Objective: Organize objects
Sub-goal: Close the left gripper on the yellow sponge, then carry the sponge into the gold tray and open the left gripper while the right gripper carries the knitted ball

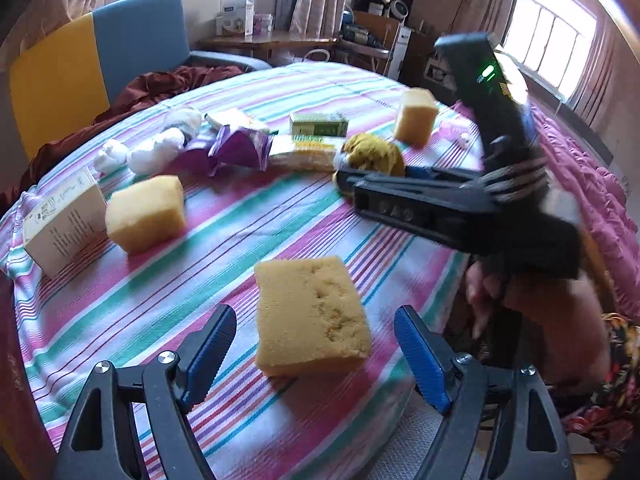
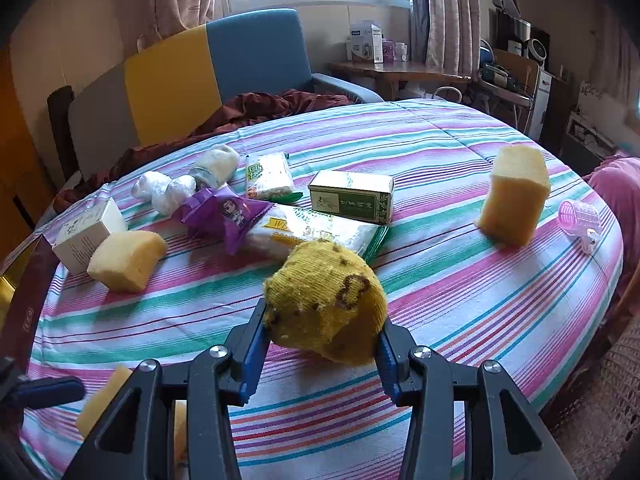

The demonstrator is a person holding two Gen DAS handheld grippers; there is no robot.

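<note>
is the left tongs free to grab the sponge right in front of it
Probably yes: the left tongs stand open with the sponge lying between the fingers, nothing on top of it or in between.

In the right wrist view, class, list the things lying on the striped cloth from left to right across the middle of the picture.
white box → yellow sponge → purple packet → green box → upright yellow sponge → pink plastic cup.
</note>
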